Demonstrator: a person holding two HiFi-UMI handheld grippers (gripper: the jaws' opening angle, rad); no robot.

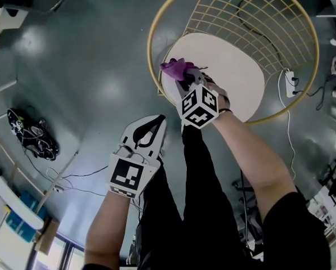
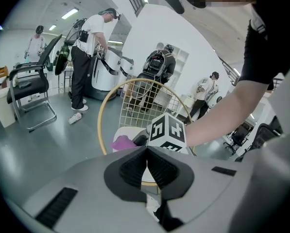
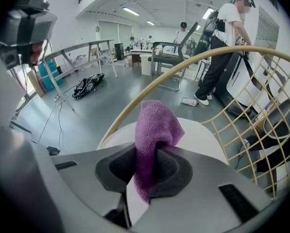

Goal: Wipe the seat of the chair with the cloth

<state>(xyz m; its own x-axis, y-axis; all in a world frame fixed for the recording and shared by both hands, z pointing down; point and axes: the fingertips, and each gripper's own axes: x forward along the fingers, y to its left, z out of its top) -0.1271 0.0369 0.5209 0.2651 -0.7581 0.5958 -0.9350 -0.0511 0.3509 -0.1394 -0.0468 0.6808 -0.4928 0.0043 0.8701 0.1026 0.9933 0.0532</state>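
right tongs (image 1: 183, 77) pinch a purple cloth (image 1: 177, 68) in the head view, held over the near left edge of the white seat (image 1: 224, 55) of the chair (image 1: 241, 94); whether the cloth touches the seat cannot be told. left tongs (image 1: 159, 121) hang back from the chair, over the grey floor (image 1: 89, 61) beside the person's black-clad legs (image 1: 196, 196). a black bag (image 1: 32, 133) lies on the floor well to the left, with thin cables trailing near it, and a white power strip (image 1: 291, 83) sits beyond the chair's right side.

seen from the left gripper view, the left tongs are closed with nothing between them. the right tongs' marker cube (image 2: 167, 131) and the person's forearm (image 2: 222, 115) stand in front of the seat, with a bit of the cloth showing at the cube's left. behind are a black office chair (image 2: 30, 86), a bottle (image 2: 75, 118) lying on the floor and several people standing.

from the right gripper view, the right tongs are clamped on the cloth, which bunches up above them and hangs below. the seat lies just past it, the gold rim (image 3: 137, 97) arching over and the wire back (image 3: 251, 110) at the right.
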